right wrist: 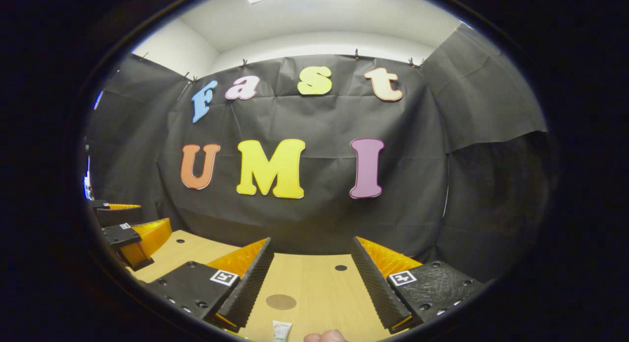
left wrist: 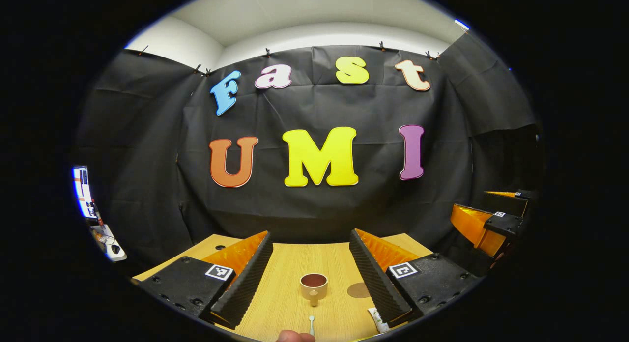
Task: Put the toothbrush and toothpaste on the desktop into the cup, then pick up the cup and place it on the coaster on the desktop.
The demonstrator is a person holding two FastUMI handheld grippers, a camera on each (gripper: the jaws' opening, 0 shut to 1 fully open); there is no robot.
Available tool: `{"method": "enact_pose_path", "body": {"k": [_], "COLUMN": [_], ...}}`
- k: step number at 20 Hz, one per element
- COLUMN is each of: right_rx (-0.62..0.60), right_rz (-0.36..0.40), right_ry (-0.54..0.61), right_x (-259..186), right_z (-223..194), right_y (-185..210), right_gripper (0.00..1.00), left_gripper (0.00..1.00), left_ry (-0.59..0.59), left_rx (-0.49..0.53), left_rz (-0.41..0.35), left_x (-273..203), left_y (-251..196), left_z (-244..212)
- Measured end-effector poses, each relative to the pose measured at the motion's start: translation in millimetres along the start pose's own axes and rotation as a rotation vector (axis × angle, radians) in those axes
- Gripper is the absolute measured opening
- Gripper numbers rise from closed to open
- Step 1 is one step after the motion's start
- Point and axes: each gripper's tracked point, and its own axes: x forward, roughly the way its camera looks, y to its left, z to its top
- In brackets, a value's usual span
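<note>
Left gripper view, nearest edge: a fingertip (left wrist: 295, 336) at the bottom rim, and just beyond it the toothbrush (left wrist: 311, 325), lying flat on the wooden table (left wrist: 290, 263) with its white head toward the cup. To its right, the end of the toothpaste (left wrist: 377, 319) tube lies on the table, partly hidden behind the right finger of the left tongs (left wrist: 310, 273). The left tongs are spread wide and grasp nothing; each finger carries a square black-and-white marker on its base. Between the fingers, past the toothbrush, stands the cup (left wrist: 313, 287), upright, beige outside and dark brown inside, its handle facing the camera; nothing lies in it. Just right of the cup, apart from it, the round brown coaster (left wrist: 358, 290) lies flat and bare. Farther right, at the edge of this view, the right tongs (left wrist: 491, 224) appear above the table's end. At far left, a lit screen (left wrist: 82, 192) and a small side surface with a mouse (left wrist: 115, 249). Right gripper view, nearest edge: a fingertip (right wrist: 324, 336), and left of it the toothpaste (right wrist: 281, 330) with a pale label too small to read. Beyond it, the coaster (right wrist: 280, 301) lies between the fingers of the right tongs (right wrist: 310, 273), which are likewise released and hold nothing. Small dark holes (right wrist: 340, 267) dot the table farther back. The left tongs (right wrist: 130, 234) show at far left.
</note>
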Motion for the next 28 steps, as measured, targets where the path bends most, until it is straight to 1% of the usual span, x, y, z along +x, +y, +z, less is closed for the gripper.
{"method": "enact_pose_path", "body": {"k": [1,2,3,4,5,6,7,9,10,12,13,14,15,16,18,19,20,23,24,25,28], "right_rx": [0.003,0.001,-0.004,-0.007,-0.008,-0.007,-0.006,-0.015,-0.012,-0.01,-0.011,-0.01,-0.011,-0.011,-0.011,-0.01,-0.01,-0.015,-0.021,-0.024,-0.037], "right_rz": [0.002,0.004,0.006,0.008,0.012,0.014,0.026,0.05,0.071,0.075,0.076,0.074,0.071,0.073,0.082,0.085,0.085,0.095,0.101,0.106,0.109], "right_ry": [0.003,0.003,0.001,-0.002,-0.006,-0.016,-0.021,0.008,0.036,0.075,0.091,0.109,0.127,0.149,0.207,0.234,0.26,0.341,0.369,0.396,0.465], "right_x": [1.1,2.9,3.4,4.6,5.3,5.0,4.6,7.2,7.1,8.3,9.6,10.6,11.3,11.0,8.7,8.7,8.4,3.1,0.6,-1.6,-7.8], "right_z": [-1.4,-1.0,-1.5,-0.4,1.8,4.0,5.5,-2.9,-9.8,-19.4,-25.5,-30.9,-36.8,-44.3,-63.0,-73.1,-81.0,-111.0,-121.0,-132.1,-155.4], "right_y": [-0.5,-0.4,-0.4,0.1,0.9,0.6,3.3,8.0,11.6,9.4,9.8,9.1,8.1,7.3,8.7,9.1,8.3,10.2,12.2,13.9,16.1], "right_gripper": [0.97,0.95,0.97,0.97,0.95,0.97,0.97,0.97,0.95,0.95,0.95,0.97,0.95,0.95,0.95,0.97,0.95,0.95,0.98,0.95,0.95], "left_gripper": [0.99,0.99,0.99,0.99,0.99,0.99,0.99,0.99,0.99,0.99,0.99,0.99,1.0,0.99,0.99,0.99,0.99,0.99,1.0,1.0,1.0], "left_ry": [0.004,0.007,0.01,0.015,0.019,0.023,0.024,0.033,0.047,0.084,0.109,0.137,0.168,0.202,0.283,0.328,0.372,0.492,0.527,0.56,0.652], "left_rx": [0.002,0.003,0.003,0.002,-0.001,0.0,-0.001,-0.005,-0.008,-0.003,0.006,0.017,0.025,0.027,0.012,0.0,-0.01,-0.026,-0.034,-0.043,-0.043], "left_rz": [-0.001,0.0,0.002,0.003,0.006,0.009,0.009,0.007,0.002,-0.004,-0.007,-0.011,-0.015,-0.021,-0.032,-0.033,-0.034,-0.03,-0.033,-0.039,-0.065], "left_x": [0.4,0.7,0.8,1.1,1.9,2.2,2.7,3.4,3.8,6.1,7.8,8.1,7.6,5.8,-0.4,-3.1,-5.8,-15.7,-18.9,-22.0,-29.3], "left_y": [0.0,0.3,0.6,0.6,1.0,2.0,1.6,1.3,0.8,-1.4,-3.9,-5.8,-6.2,-7.1,-7.7,-7.6,-7.3,-5.1,-5.5,-6.7,-9.3], "left_z": [-0.5,-1.6,-2.6,-2.9,-3.5,-4.6,-4.2,-7.0,-10.6,-21.1,-27.9,-37.6,-46.9,-58.4,-84.0,-95.9,-108.3,-142.7,-153.3,-163.6,-193.1]}}
